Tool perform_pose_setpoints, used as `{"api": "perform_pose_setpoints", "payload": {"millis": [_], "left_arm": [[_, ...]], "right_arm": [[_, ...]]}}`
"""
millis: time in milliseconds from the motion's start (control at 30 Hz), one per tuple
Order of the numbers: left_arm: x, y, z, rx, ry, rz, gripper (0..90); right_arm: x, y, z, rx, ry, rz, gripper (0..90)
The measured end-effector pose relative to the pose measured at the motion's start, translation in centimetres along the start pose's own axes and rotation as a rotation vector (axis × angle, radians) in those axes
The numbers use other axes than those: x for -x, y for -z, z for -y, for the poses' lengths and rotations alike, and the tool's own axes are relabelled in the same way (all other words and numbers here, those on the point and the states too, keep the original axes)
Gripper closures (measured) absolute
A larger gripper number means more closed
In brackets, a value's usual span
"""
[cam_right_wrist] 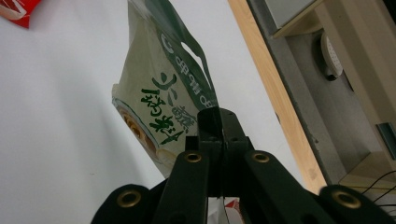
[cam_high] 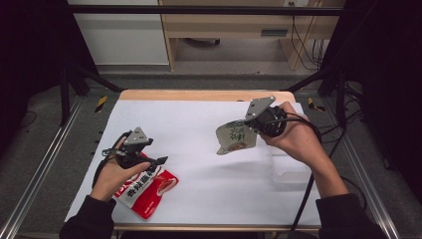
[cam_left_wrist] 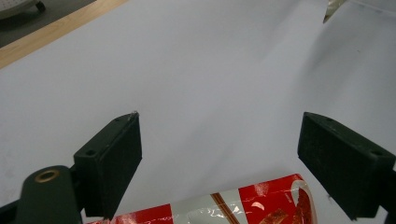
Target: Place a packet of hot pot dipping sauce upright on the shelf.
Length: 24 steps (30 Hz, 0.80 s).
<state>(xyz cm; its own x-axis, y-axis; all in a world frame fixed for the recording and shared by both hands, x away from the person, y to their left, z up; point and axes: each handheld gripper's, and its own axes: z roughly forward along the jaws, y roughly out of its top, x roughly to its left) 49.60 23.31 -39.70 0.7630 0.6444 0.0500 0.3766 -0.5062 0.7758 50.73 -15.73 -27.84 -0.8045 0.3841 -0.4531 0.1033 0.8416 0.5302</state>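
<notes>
The right tool (cam_high: pixel 251 125) has its two black jaws pressed fully together on the edge of a pale green, flat plastic food packet (cam_high: pixel 236 138) printed with dark green characters. In the right gripper view the packet (cam_right_wrist: pixel 161 93) hangs out from the clamped jaw tips, clear of the white sheet below it. In the high view it is held above the right-hand middle of the surface, with the person's right hand (cam_high: pixel 293 137) wrapped round the tool's body and a black cable trailing from it toward the near edge.

The left tool (cam_high: pixel 160 161) stands with its jaws wide apart and grips nothing. In the left gripper view the two jaws frame bare white paper, and the top end of a red and white glossy snack packet (cam_left_wrist: pixel 224 207) lies between them at the bottom of the view, with neither pad touching it. From above, this red packet (cam_high: pixel 152 188) lies flat on the near left part of the surface, just beside the left hand (cam_high: pixel 115 174) and partly under it.

The surface is a light wooden table (cam_high: pixel 199 94) covered by a large white paper sheet (cam_high: pixel 199 164). The two packets are well apart.
</notes>
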Motion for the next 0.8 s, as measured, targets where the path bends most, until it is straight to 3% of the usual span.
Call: {"api": "perform_pose_setpoints", "payload": {"millis": [367,800], "left_arm": [[-0.3,0.3,0.4,0.012,0.0,-0.005,12.1],[-0.4,0.4,0.5,0.015,0.002,-0.01,11.9]], "right_arm": [[1.7,2.9,0.8,0.035,-0.05,0.064,90.0],[3.2,5.0,3.7,0.028,-0.107,0.119,90.0]]}}
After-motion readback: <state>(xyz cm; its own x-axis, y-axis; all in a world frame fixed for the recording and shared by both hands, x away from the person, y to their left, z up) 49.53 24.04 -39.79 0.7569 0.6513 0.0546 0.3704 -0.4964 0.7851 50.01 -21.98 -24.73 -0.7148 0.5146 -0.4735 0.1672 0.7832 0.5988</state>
